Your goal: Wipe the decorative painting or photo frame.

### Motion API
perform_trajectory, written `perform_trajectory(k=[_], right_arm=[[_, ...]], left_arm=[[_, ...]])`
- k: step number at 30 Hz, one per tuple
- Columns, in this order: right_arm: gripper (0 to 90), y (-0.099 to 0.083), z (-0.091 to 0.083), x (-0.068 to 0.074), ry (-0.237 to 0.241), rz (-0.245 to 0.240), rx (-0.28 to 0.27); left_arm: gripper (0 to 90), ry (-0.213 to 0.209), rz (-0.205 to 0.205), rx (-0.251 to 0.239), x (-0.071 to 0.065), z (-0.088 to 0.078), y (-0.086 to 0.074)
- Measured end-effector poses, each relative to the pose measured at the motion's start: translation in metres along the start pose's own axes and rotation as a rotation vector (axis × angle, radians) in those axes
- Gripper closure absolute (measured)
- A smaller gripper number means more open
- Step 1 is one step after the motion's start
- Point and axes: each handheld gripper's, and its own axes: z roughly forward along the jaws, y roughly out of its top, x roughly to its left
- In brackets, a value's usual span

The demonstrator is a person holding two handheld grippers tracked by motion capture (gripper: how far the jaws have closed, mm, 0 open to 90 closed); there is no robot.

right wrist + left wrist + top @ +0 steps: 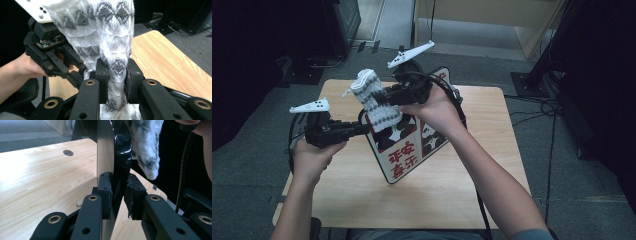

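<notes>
A flat printed bag point(404, 155) with red characters and black-and-white patches stands tilted on the wooden table point(462, 195). My left gripper point(364, 127) comes in from the left and is shut on the bag's upper left edge. In the left gripper view both pads point(105, 192) clamp the thin glossy panel point(107, 150). A white and grey knit cloth point(374, 102) hangs over the bag's top, and my right gripper point(387, 95) is shut on it from the right. In the right gripper view the cloth point(105, 32) is pinched between the gripper point(116, 77) pads and rises above them.
The table has a round cable hole point(68, 152), and a small metal ring point(79, 204) lies near the left gripper. Dark cabinets and cables point(557, 107) stand on the grey floor around the table. A wooden unit point(492, 20) is at the back.
</notes>
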Motion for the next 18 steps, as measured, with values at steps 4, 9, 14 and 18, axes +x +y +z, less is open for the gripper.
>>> perform_trajectory(k=[4, 9, 14, 18], right_arm=[[77.3, 0.003, 0.007, 0.001, -0.016, -0.003, 0.018], [76.4, 0.006, 0.013, 0.0, -0.024, 0.004, 0.021], [75.9, 0.006, 0.019, 0.001, -0.03, -0.001, 0.022], [76.2, 0.007, 0.022, 0.002, -0.034, -0.004, 0.031]], left_arm=[[76.8, 0.002, 0.002, 0.0, 0.0, 0.0, 0.0], [76.9, 0.0, 0.003, -0.002, 0.001, 0.0, 0.0], [77.1, 0.005, 0.008, -0.002, 0.0, 0.0, 0.0], [77.2, 0.007, 0.011, -0.002, 0.0, 0.0, 0.0]])
